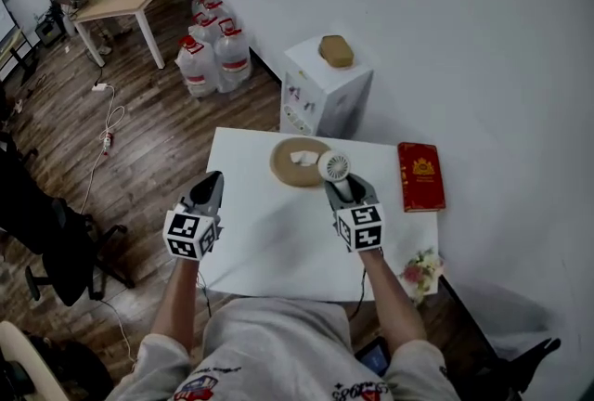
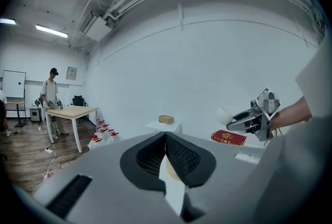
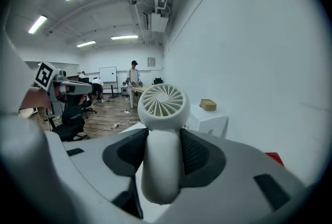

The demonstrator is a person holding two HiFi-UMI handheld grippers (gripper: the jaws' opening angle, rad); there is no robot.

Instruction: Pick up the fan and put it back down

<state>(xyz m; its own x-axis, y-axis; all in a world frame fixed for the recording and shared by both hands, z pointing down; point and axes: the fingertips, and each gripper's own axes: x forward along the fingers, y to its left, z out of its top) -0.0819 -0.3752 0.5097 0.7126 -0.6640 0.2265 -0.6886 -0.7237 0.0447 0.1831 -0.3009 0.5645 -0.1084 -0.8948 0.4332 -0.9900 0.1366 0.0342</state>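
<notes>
1. Right, my right gripper (image 3: 163, 140) has its fingers pinching the fan (image 3: 162, 106) by its white handle, one pad on each side. The round slatted head stands upright above them.
2. In the head view only that round head shows. The gripper's body covers the handle.
3. From the left gripper view, the right gripper hangs in the air above the red book (image 2: 228, 138), clear of the worktop (image 1: 269, 251). The fan there is just a pale blob at its tip.
4. My left gripper (image 2: 166, 140) has its fingers pressed together with nothing between them. A white sliver of worktop shows under the point where they meet.
5. The head view puts the left gripper over the worktop's left edge. I cannot tell whether it touches the surface.
6. A round wooden tray (image 1: 283, 169) lies just behind the fan, and the fan's head overlaps its right rim. Something white sits in it, too small to make out.
7. Flowers (image 1: 422, 271) poke out at the near right corner, blurred and half cut off by my forearm.
</notes>
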